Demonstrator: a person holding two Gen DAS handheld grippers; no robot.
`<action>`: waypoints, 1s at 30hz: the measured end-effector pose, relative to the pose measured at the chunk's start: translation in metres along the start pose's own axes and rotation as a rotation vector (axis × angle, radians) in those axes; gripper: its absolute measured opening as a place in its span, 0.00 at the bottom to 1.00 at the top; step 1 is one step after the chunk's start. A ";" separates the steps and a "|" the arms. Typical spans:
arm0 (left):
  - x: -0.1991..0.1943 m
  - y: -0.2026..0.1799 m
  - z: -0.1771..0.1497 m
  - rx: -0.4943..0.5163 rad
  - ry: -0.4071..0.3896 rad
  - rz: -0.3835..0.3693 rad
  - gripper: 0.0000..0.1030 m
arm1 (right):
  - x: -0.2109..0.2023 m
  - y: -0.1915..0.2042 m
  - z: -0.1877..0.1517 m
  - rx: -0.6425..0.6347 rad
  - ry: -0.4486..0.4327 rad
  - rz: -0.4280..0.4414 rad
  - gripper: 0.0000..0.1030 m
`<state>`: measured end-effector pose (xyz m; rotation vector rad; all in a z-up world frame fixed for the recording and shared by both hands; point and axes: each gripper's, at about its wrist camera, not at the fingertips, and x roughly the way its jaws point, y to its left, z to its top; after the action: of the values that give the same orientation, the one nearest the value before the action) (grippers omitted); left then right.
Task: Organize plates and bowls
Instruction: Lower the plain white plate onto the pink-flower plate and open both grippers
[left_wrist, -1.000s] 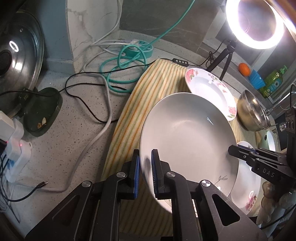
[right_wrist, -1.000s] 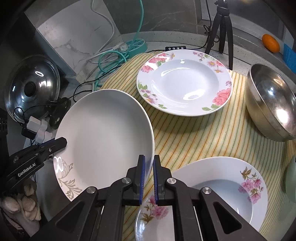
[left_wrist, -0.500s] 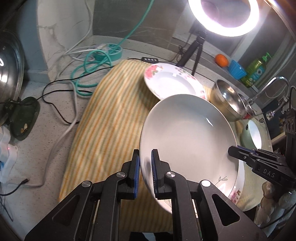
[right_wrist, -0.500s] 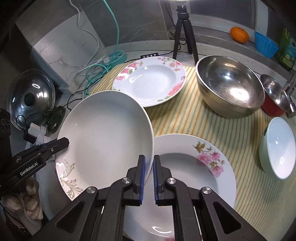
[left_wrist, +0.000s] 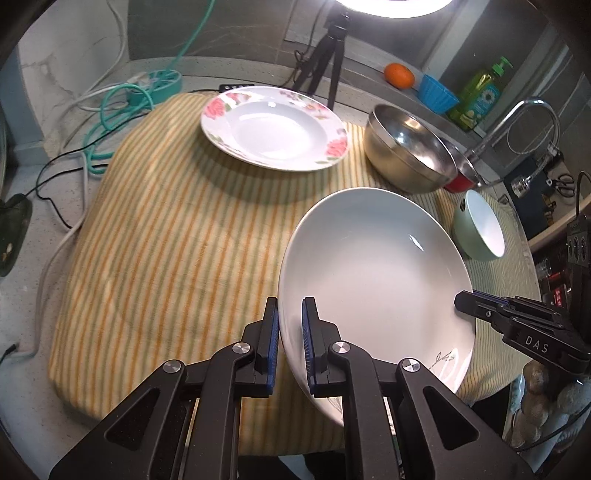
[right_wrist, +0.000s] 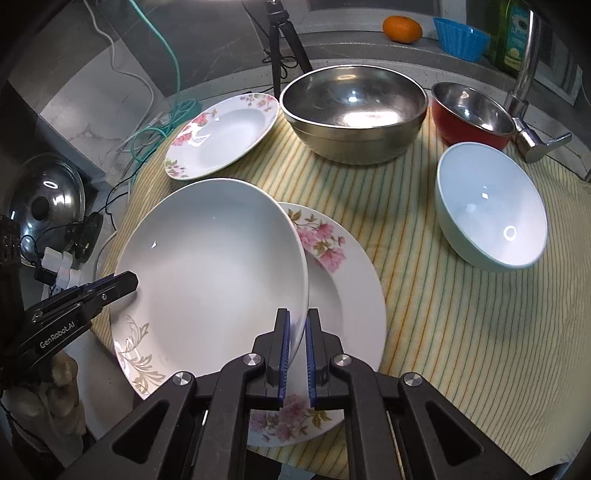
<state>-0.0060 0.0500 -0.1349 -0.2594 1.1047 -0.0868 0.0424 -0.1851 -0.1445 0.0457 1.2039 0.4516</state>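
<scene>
Both grippers are clamped on opposite rims of the plain white plate (left_wrist: 373, 273): the left gripper (left_wrist: 290, 332) is nearly closed on its near-left edge, and the right gripper (right_wrist: 295, 347) is pinched tight on the edge at the other side. The plate is held tilted above the striped cloth (left_wrist: 166, 240) on the desk, partly over a flowered plate (right_wrist: 343, 288) that lies flat on the cloth. Beyond the white plate sit a second flowered plate (right_wrist: 221, 136), a large steel bowl (right_wrist: 354, 110), a small red bowl (right_wrist: 471, 114) beside it, and a pale green bowl (right_wrist: 491, 218) to the right.
</scene>
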 end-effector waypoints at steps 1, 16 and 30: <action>0.002 -0.002 -0.001 0.002 0.005 -0.002 0.10 | 0.000 -0.003 -0.002 0.004 0.003 -0.002 0.07; 0.022 -0.025 -0.012 0.045 0.054 0.009 0.10 | 0.007 -0.028 -0.017 0.029 0.032 -0.038 0.07; 0.026 -0.029 -0.011 0.072 0.058 0.038 0.10 | 0.010 -0.027 -0.015 0.009 0.039 -0.061 0.08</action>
<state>-0.0021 0.0156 -0.1547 -0.1717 1.1617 -0.1006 0.0398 -0.2093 -0.1662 0.0076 1.2419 0.3953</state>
